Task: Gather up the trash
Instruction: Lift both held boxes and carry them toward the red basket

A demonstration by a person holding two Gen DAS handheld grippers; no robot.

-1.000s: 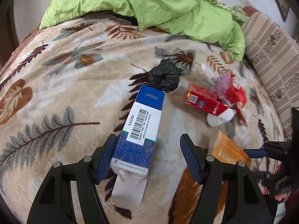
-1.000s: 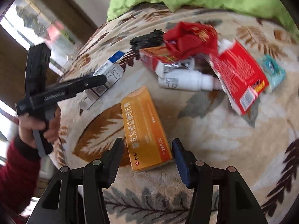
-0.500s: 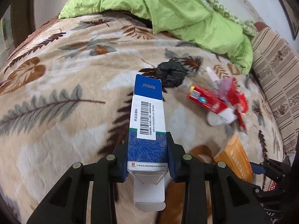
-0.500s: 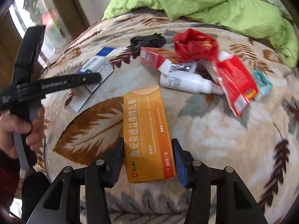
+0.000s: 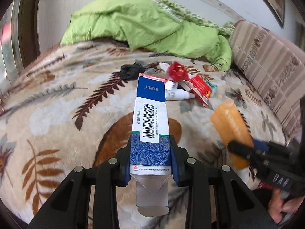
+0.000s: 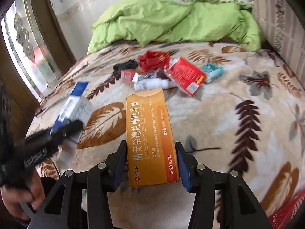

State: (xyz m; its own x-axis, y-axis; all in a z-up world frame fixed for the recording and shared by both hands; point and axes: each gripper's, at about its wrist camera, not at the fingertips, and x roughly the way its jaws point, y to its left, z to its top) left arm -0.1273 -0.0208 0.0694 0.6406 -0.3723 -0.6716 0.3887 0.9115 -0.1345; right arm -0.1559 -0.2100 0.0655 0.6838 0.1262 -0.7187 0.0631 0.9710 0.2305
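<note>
Left wrist view: plush leaf-patterned blanket in cream, brown and grey covers a bed; crumpled green quilt heaped at the far end, striped cushion far right, wood frame and glass at left edge. Left gripper clamps the near end of a blue-and-white carton, barcode up, opened flap hanging toward the camera; carton is raised above the blanket. Beyond it, a litter cluster: black crumpled bag, red plastic wrapper, white bottle lying flat, red box. At right, blurred, the right gripper holds an orange carton.

Right wrist view: right gripper closed on the orange carton, glossy card, Chinese print, held above the blanket. Same pile farther off, seen clearer here: black bag, red wrapper, white bottle, red box, plus a small teal packet, barely visible from the left camera. Patterned glass door panel at left. Left gripper, blurred, grips the blue-and-white carton. Red mesh at near right corner.
</note>
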